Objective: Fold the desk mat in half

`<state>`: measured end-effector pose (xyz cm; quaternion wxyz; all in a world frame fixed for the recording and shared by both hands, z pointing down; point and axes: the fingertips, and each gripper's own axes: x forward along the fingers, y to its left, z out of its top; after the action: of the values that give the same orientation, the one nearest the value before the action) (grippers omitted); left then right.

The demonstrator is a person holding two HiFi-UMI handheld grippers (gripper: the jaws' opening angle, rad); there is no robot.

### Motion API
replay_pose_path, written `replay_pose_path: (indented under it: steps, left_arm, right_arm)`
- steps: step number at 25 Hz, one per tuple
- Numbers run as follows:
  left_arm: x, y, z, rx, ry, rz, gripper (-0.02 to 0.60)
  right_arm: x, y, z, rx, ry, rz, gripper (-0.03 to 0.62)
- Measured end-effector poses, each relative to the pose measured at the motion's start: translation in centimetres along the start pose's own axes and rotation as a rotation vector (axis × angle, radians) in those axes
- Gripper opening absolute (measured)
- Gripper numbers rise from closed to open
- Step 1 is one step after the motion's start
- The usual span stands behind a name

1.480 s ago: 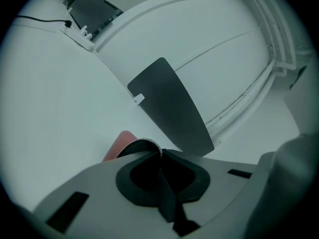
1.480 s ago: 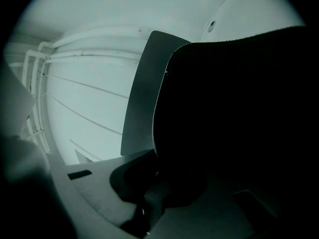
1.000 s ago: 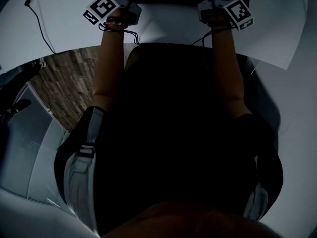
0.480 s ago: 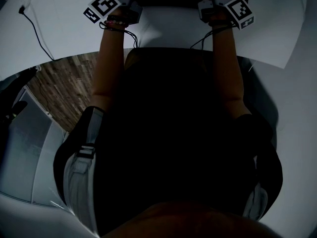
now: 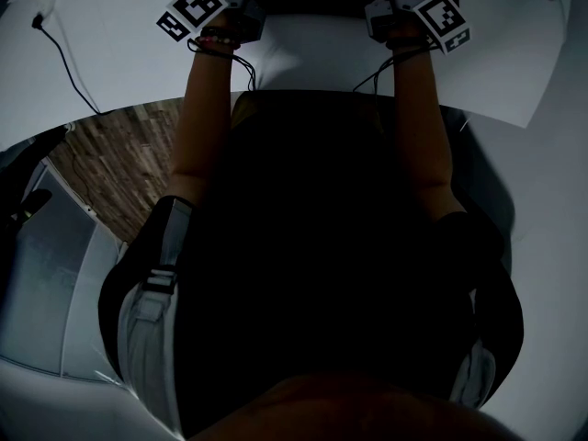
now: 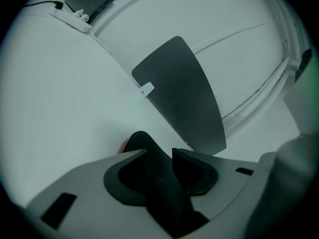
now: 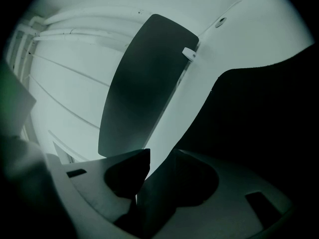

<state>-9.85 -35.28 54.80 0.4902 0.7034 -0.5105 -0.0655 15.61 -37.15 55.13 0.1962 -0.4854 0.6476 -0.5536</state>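
- The left tool (image 6: 160, 156) is released. Its jaws have just been opening, and the dark edge of the mat (image 6: 162, 188) lies loose between them, not pinched.
- The right tool (image 7: 159, 158) is released in the same way. Its jaws have just been opening too, with the mat edge in the gap and a sliver of light beside it.
- The mat sits at the far part of the desk (image 5: 119, 53), its edge between both tools. The head view is dim and the torso (image 5: 322, 246) fills most of it, so I cannot tell how the rest of the mat lies.
- With neither tool gripping, the free edge may spring back and undo the fold if the crease is not pressed flat.
- If either tool pulls away while the edge is between its jaws, a pad may catch it and drag the top layer askew.
- If one tool leaves before the other, that corner may slide and leave the halves misaligned.
- The poor view means a skewed fold could go unnoticed.
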Motion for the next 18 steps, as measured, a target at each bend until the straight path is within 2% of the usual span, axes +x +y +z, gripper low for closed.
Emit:
replay_pose_path:
  steps: [3,11,18]
  left_arm:
    - [0.1,0.0,-0.2,0.018,0.013,0.006,0.163]
    - [-0.1,0.2,0.0,0.007,-0.001,0.007,0.163]
    - [-0.9,-0.8,1.0,0.042,-0.026,-0.009,0.163]
  right_arm:
    - [0.0,0.1,-0.1,-0.007,-0.001,0.0,0.143]
    - [-0.1,0.8,-0.2,-0.028,-0.005,0.009,0.143]
    - [-0.2,2.9,-0.6,-0.106,0.003,0.042,0.146]
